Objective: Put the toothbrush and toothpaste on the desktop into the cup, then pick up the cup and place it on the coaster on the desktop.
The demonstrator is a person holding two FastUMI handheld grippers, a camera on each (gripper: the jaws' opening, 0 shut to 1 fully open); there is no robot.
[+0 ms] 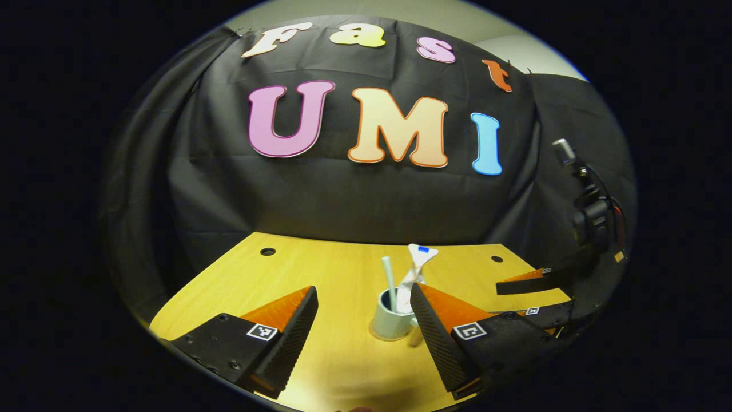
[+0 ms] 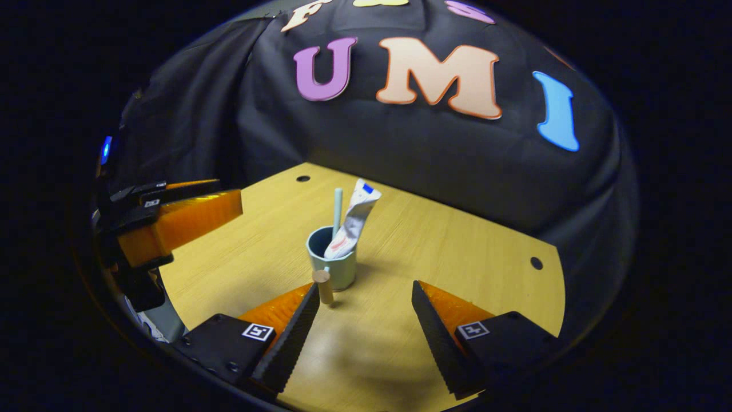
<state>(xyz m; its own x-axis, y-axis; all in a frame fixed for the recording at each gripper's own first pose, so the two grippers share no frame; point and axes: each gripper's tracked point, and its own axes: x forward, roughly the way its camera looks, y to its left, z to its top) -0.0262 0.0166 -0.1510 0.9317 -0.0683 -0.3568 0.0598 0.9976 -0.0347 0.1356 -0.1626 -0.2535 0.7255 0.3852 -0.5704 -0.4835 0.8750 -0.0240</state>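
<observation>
Cup (image 2: 333, 257) stands upright on the coaster (image 1: 389, 335) on the table (image 2: 457, 252) (toothbrush (image 2: 337, 209) and toothpaste (image 2: 354, 220) inside); left gripper (image 1: 363, 329) and right gripper (image 2: 366, 326) both spread wide, holding nothing.

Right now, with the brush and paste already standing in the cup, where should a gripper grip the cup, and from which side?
Grip the cup across its lower wall, coming in level from the right gripper's side. The toothbrush and toothpaste stick out above the rim, so a top approach would likely hit them. The wooden handle juts toward that gripper; straddle it.
</observation>
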